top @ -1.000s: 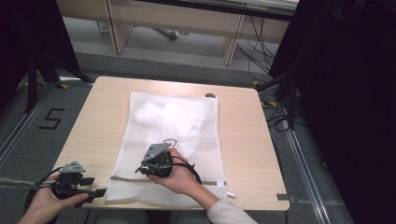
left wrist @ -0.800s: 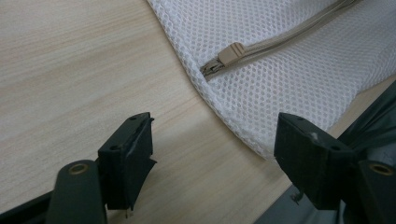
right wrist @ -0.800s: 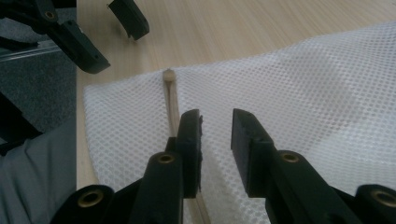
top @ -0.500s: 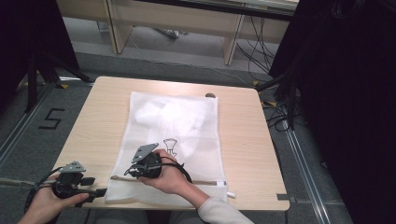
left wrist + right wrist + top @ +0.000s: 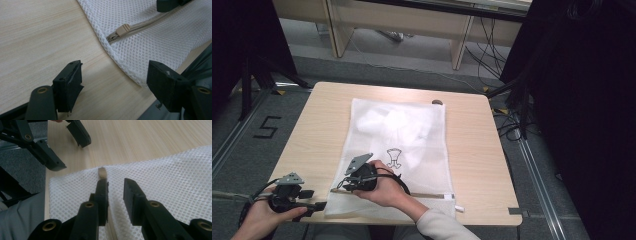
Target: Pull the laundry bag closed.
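Note:
A white mesh laundry bag (image 5: 412, 125) lies flat on the wooden table (image 5: 312, 130), with white cloth inside and a beige zipper along its near edge. The zipper pull (image 5: 102, 172) sits at the bag's near left corner. My right gripper (image 5: 115, 182) hovers low over that corner, its jaws a little apart. They have just been closing, with mesh beneath the gap and the pull just ahead of one fingertip. My left gripper (image 5: 115, 68) rests open at the table's near left corner, with the bag's edge and pull (image 5: 123, 28) just ahead of it.
A small dark disc (image 5: 437, 102) sits at the table's far edge. Bare wood (image 5: 472, 150) flanks the bag on both sides. Black stands and cables (image 5: 512, 115) crowd the floor to the right. A wooden bench (image 5: 402, 20) stands behind.
My right gripper has slid left along the zipper towards the bag's near left corner. The left gripper has stayed put.

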